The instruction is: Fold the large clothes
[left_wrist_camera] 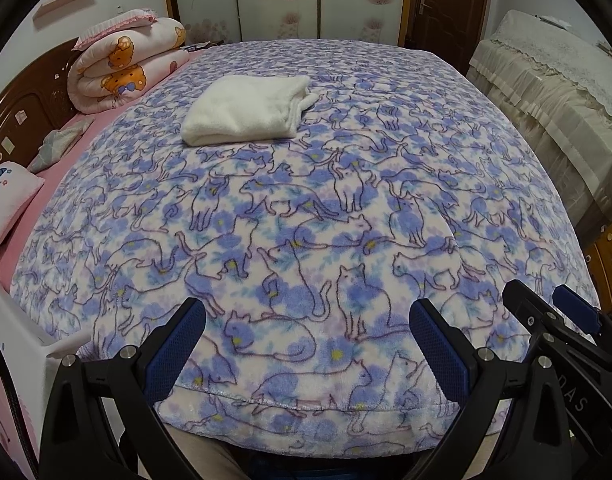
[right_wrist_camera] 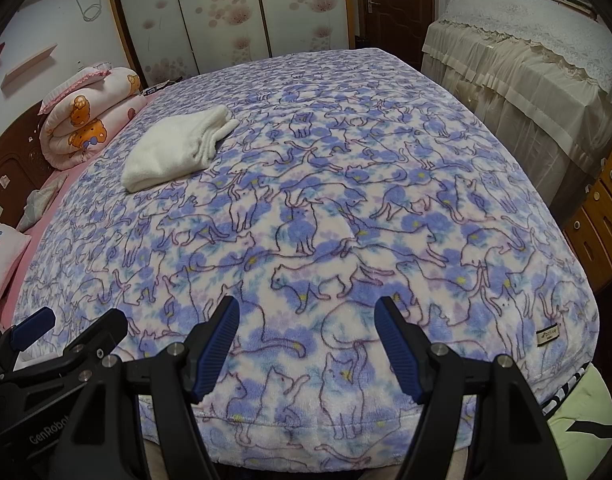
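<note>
A white fleece garment [left_wrist_camera: 245,110] lies folded in a flat rectangle on the far left part of the bed; it also shows in the right wrist view [right_wrist_camera: 177,148]. My left gripper [left_wrist_camera: 306,320] is open and empty above the near edge of the bed. My right gripper [right_wrist_camera: 308,320] is open and empty beside it, on its right; it shows at the right edge of the left wrist view [left_wrist_camera: 546,304]. Both grippers are well short of the garment.
The bed is covered by a blue cat-print fleece blanket [left_wrist_camera: 346,220]. A rolled pink bear quilt [left_wrist_camera: 121,68] and a pillow [left_wrist_camera: 9,204] lie by the headboard at left. A lace-covered cabinet [right_wrist_camera: 526,64] and wooden drawers [right_wrist_camera: 598,216] stand at right.
</note>
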The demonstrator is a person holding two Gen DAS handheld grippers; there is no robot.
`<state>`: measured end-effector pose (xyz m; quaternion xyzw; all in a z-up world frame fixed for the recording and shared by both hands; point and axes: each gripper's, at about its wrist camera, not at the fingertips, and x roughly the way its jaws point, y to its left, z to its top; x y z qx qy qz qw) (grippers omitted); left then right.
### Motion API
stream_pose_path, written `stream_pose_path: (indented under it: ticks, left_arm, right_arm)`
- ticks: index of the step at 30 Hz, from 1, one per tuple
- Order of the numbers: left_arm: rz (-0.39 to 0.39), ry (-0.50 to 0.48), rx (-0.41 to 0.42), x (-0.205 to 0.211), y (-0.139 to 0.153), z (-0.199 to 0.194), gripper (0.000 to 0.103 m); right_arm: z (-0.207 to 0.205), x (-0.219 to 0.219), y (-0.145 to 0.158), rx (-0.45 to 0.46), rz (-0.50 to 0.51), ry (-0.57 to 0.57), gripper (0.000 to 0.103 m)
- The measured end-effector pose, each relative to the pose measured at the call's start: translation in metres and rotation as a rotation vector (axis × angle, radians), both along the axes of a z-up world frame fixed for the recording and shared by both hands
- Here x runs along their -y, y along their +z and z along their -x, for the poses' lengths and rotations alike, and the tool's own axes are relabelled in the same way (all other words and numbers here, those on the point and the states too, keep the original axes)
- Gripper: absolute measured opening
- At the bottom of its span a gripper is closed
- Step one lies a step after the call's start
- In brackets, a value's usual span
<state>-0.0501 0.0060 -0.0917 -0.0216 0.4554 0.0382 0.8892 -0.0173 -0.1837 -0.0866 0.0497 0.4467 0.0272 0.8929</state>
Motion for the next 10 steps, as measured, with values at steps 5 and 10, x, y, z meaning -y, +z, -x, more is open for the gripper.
stream_pose_path:
  ticks: [5,10]
  left_arm:
    - [0.007,0.003,-0.009,-0.0021,0.0010,-0.0010,0.101]
    - [0.009,0.004,-0.012,-0.0015,0.0009,-0.0012,0.101]
  right_arm:
    - [0.0000,0.0002,-0.0013,-0.001,0.001,-0.001,0.070]
    - [-0.0003,-0.0002,0.0007,-0.001,0.001,-0.001,0.070]
